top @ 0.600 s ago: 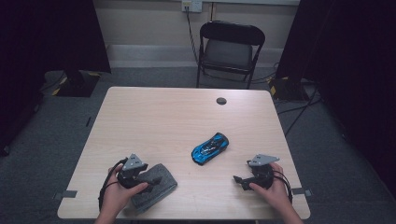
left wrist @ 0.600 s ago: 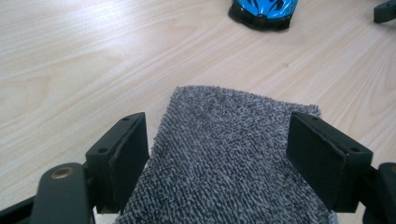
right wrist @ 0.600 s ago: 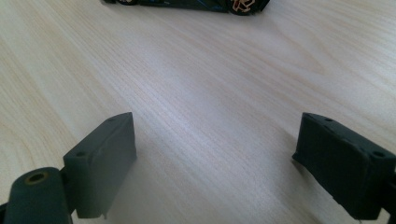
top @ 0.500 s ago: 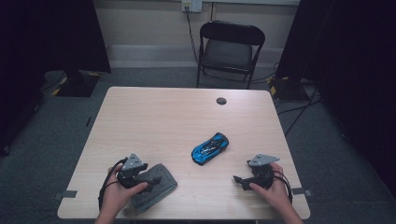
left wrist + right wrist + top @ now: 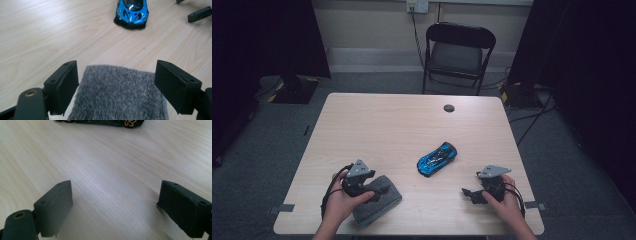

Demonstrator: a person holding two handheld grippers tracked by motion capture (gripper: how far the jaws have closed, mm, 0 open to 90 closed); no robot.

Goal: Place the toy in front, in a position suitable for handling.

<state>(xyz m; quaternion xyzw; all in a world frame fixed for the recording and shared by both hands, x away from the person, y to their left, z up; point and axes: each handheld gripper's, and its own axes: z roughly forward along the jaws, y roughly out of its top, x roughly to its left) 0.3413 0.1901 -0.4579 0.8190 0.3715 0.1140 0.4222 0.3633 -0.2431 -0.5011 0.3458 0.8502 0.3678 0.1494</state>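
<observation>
Two things are lying on the light wooden tabletop [image 5: 377, 125]: a grey fuzzy rectangular pad [image 5: 379, 200] near the front edge toward the left corner, and a small blue toy sports car [image 5: 437, 158] sitting near the middle, a little toward the right edge. The left gripper [image 5: 371, 195] is resting over the pad with its jaws standing wide; in the left gripper view the pad [image 5: 120, 92] is lying between them, its end pointing ahead, and the pads are not pressing on it. The car's long axis is running diagonally, from front-left to back-right, and it is lying ahead and to the right of the left gripper, ahead and to the left of the right gripper [image 5: 471, 194]. That gripper, near the front right corner, is also gaping and holding nothing; it looks slightly nearer the car. The left gripper view is showing the car's nose [image 5: 131, 12] head-on, while the right gripper view is catching its side and wheels [image 5: 100, 122] at the top edge.
</observation>
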